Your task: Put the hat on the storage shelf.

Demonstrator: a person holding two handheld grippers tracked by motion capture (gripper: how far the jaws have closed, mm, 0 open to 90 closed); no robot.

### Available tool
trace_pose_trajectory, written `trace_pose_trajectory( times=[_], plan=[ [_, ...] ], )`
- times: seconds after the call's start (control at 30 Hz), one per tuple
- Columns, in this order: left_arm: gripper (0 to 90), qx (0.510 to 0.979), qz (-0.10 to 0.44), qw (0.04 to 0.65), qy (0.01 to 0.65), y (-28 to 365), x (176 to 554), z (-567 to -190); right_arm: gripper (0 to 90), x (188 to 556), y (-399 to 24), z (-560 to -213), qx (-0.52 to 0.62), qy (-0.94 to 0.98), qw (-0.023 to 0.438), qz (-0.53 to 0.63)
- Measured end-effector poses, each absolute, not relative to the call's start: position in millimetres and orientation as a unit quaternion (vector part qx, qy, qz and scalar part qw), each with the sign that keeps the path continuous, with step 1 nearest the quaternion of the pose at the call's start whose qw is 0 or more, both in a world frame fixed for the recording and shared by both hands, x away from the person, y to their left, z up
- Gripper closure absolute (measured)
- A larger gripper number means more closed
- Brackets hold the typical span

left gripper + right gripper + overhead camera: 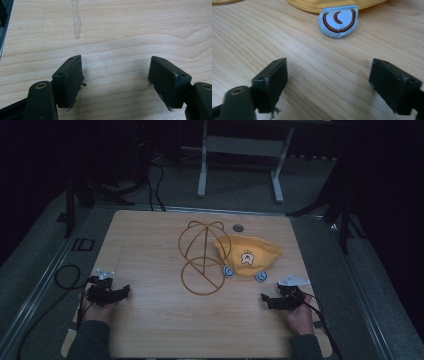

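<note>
Near the tabletop's point(150, 330) left edge, toward the near corner, the left gripper point(111, 294) rests with its jaws apart and nothing but bare wood grain between its black, matt pads point(71, 80). A pale scuff mark point(77, 21) runs along the laminate ahead of it.

Around the tabletop's middle stands a wire hat stand point(202, 257), thin bronze hoops on a ring base. Touching its right side, toward the far edge, lies the yellow hat point(248, 255): soft, slumped cloth with a small printed face and two round pale-blue padded ears point(338, 21) stitched in brown.

Near the right edge, the right gripper point(274, 301) sits with its jaws wide and empty, pointed at one ear.

The likely trouble: the stand looks light and springy, so tugging the hat could tip or drag it. The limp cloth may also fold or slip if pinched only by an ear or a thin brim.
</note>
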State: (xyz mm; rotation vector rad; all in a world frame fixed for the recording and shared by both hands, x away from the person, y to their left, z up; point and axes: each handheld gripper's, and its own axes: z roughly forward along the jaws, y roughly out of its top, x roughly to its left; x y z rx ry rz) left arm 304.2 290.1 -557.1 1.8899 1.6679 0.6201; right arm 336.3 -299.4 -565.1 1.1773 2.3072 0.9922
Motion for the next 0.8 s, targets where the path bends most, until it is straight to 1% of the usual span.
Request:
trace_pose_trajectory(
  times=[0.07,0.1,0.37,0.5,0.57,0.7,0.8],
  plan=[
    [27.8,0.701,0.230,0.268,0.620,290,304,-557,24.3,334,-299,-565,0.419,0.813,0.188,0.357],
    [27.7,0.701,0.230,0.268,0.620,290,304,-557,25.8,332,-299,-564,0.419,0.813,0.188,0.358],
    [27.5,0.702,0.231,0.270,0.618,289,305,-557,27.0,330,-299,-564,0.421,0.811,0.188,0.359],
    [27.1,0.702,0.231,0.270,0.618,289,305,-557,38.3,331,-301,-559,0.425,0.818,0.181,0.344],
    [27.1,0.701,0.231,0.270,0.618,289,305,-557,47.4,331,-301,-558,0.416,0.824,0.178,0.342],
    [27.1,0.701,0.231,0.270,0.618,289,305,-557,53.9,330,-301,-556,0.406,0.830,0.173,0.340],
    [27.1,0.701,0.231,0.270,0.618,289,305,-557,56.5,330,-300,-555,0.410,0.831,0.173,0.333]
  ],
)
